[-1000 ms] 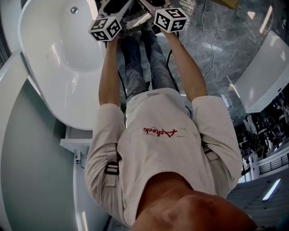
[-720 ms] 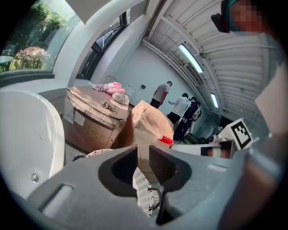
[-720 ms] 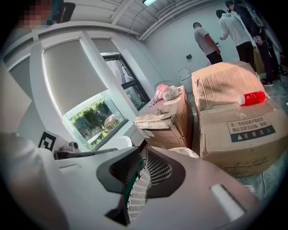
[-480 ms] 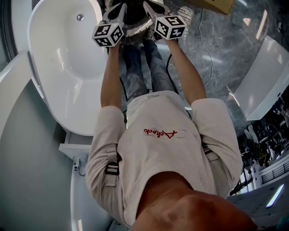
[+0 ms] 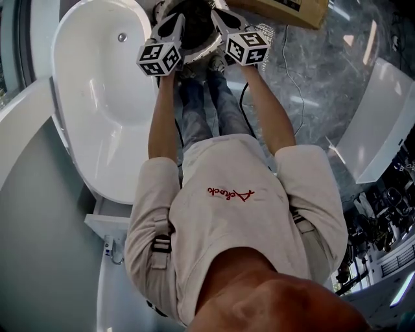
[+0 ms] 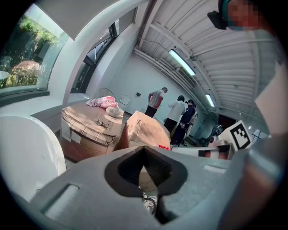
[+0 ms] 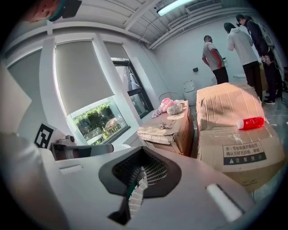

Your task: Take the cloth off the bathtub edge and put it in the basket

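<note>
Grey, perhaps marble, floor [image 5: 324, 78] bears a bathtub [image 5: 104, 97] and cardboard boxes [image 7: 234, 134].

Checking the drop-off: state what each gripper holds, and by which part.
Nothing is held. The left gripper and the right gripper are both shut with nothing between them; the dark cloth lies in the basket.

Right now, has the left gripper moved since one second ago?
Yes, apparently upward: the left gripper keeps nearly its size, while the bathtub beside it looks smaller.
</note>
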A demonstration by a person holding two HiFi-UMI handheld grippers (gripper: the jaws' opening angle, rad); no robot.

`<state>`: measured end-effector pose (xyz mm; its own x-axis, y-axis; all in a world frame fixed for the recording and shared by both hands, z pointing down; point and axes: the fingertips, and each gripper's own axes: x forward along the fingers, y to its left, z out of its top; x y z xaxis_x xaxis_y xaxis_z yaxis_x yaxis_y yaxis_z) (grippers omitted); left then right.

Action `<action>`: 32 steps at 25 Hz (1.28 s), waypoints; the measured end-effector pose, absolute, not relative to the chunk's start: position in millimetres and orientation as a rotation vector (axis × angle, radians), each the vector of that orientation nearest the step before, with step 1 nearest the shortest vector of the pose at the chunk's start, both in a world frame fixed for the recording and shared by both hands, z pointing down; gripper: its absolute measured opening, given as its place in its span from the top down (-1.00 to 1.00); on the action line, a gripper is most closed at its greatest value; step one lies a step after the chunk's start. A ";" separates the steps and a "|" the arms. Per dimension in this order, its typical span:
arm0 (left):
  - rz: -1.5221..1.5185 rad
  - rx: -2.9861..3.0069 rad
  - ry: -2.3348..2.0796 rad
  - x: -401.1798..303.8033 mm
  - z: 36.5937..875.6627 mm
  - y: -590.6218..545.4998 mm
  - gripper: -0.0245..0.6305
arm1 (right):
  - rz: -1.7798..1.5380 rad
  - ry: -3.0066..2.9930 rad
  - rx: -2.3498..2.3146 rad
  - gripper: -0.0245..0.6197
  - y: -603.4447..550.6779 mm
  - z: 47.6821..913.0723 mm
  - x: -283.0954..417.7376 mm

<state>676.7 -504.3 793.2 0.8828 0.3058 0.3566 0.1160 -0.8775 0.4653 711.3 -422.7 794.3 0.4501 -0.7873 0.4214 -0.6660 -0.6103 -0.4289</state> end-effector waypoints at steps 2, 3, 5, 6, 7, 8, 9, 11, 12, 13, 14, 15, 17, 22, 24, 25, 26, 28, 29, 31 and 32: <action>0.577 2.629 0.311 679.0 777.9 -505.2 0.93 | -0.859 1.270 -2.518 0.90 -418.9 780.0 713.3; 0.570 2.638 0.314 679.6 769.7 -505.3 0.93 | -0.844 1.270 -2.527 0.90 -416.5 772.5 714.0; 0.553 2.662 0.323 680.7 751.0 -505.6 0.93 | -0.805 1.262 -2.546 0.90 -410.5 754.8 716.0; 0.543 2.677 0.327 681.7 740.6 -506.0 0.93 | -0.780 1.258 -2.559 0.90 -406.9 744.6 717.9; 0.531 2.693 0.331 683.0 730.0 -506.3 0.93 | -0.755 1.256 -2.575 0.90 -403.2 734.3 720.2; 0.518 2.709 0.334 684.9 719.7 -506.5 0.93 | -0.730 1.261 -2.594 0.90 -399.8 724.3 722.7; 0.505 2.721 0.338 687.5 709.8 -506.6 0.93 | -0.706 1.271 -2.612 0.90 -397.2 714.5 725.5; 0.476 2.738 0.352 692.5 690.4 -506.0 0.93 | -0.658 1.288 -2.635 0.90 -394.2 694.6 730.7; 0.463 2.743 0.361 693.6 681.0 -504.9 0.93 | -0.635 1.291 -2.642 0.90 -393.1 684.5 732.0; 0.451 2.750 0.372 693.9 671.7 -503.3 0.93 | -0.613 1.294 -2.651 0.90 -392.1 674.6 732.5; 0.441 2.759 0.383 694.2 662.5 -501.3 0.93 | -0.593 1.300 -2.660 0.90 -391.4 664.8 732.7; 0.432 2.770 0.394 694.8 653.2 -499.1 0.93 | -0.572 1.309 -2.668 0.90 -391.0 655.2 732.9; 0.414 2.794 0.411 697.1 634.1 -495.4 0.93 | -0.531 1.321 -2.680 0.90 -390.3 636.0 734.6; 0.349 2.863 0.445 703.1 585.6 -491.5 0.93 | -0.409 1.323 -2.705 0.90 -388.6 588.3 741.3; 0.339 2.869 0.449 696.4 572.1 -486.8 0.93 | -0.394 1.327 -2.709 0.91 -384.3 575.7 734.4; 0.331 2.873 0.452 694.4 564.9 -485.3 0.93 | -0.384 1.326 -2.711 0.90 -382.7 569.0 732.2; 0.318 2.879 0.456 694.8 556.6 -484.8 0.93 | -0.366 1.324 -2.711 0.90 -382.2 561.2 732.4; 0.282 2.894 0.470 698.1 539.8 -484.6 0.93 | -0.318 1.318 -2.708 0.90 -382.2 544.8 735.6; 0.271 2.901 0.476 697.9 533.3 -483.7 0.93 | -0.301 1.314 -2.707 0.90 -381.2 538.6 735.5; 0.264 2.915 0.478 695.9 523.7 -482.5 0.93 | -0.281 1.312 -2.709 0.90 -378.5 529.6 733.1; 0.262 2.920 0.476 695.6 519.2 -482.9 0.93 | -0.271 1.312 -2.713 0.90 -377.3 525.3 732.3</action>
<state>695.6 -482.9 519.2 0.9336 0.3278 0.1447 0.2978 -0.9344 0.1954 732.3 -377.3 525.3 0.6093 -0.7853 0.1098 -0.7645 -0.6185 -0.1816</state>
